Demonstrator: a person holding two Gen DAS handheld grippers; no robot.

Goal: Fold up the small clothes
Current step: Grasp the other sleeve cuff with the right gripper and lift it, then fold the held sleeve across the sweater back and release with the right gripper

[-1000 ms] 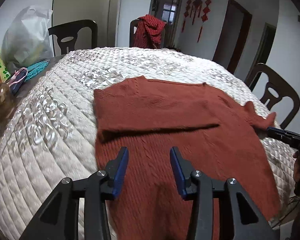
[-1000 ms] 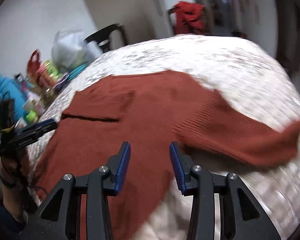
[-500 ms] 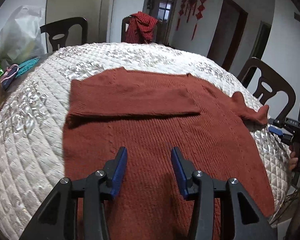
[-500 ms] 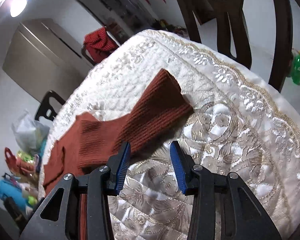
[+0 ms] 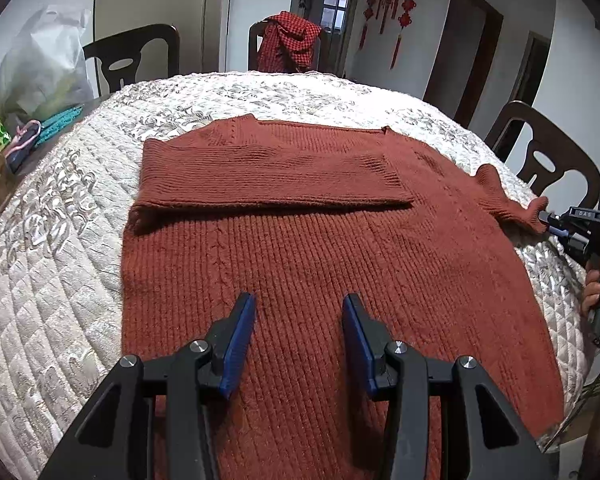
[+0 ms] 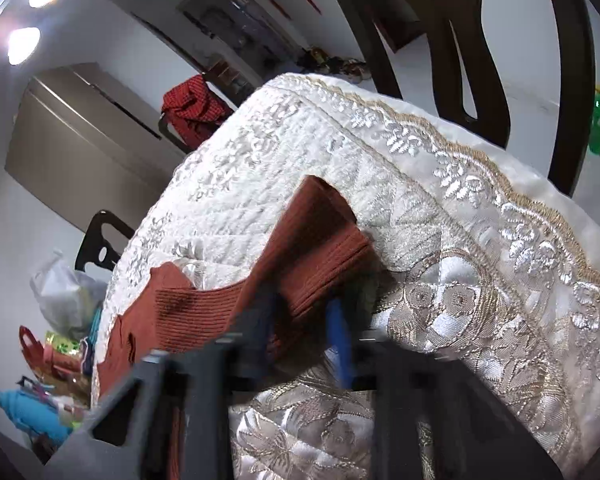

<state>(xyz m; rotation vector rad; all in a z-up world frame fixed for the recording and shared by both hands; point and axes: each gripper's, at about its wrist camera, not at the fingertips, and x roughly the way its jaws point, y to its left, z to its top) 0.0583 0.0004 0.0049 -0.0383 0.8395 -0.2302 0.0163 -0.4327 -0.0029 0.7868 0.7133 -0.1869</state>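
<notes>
Right tool [image 6: 300, 332] pinches the rust sweater's [image 5: 320, 248] cuff [image 6: 324, 276] at the desk's [image 5: 60, 280] right edge; left tool [image 5: 298, 344] hovers spread. A shallow bite could slip when lifted.

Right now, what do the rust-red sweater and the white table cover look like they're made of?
Sweater: a knit, likely wool or acrylic; vertical ribs, a cable column and a matte, slightly fuzzy surface show it. Table cover: quilted fabric, probably a satin-like synthetic; stitched diamond padding and shiny silver-gold woven florals along the border suggest brocade. The fibre of either cannot be told for sure.
</notes>
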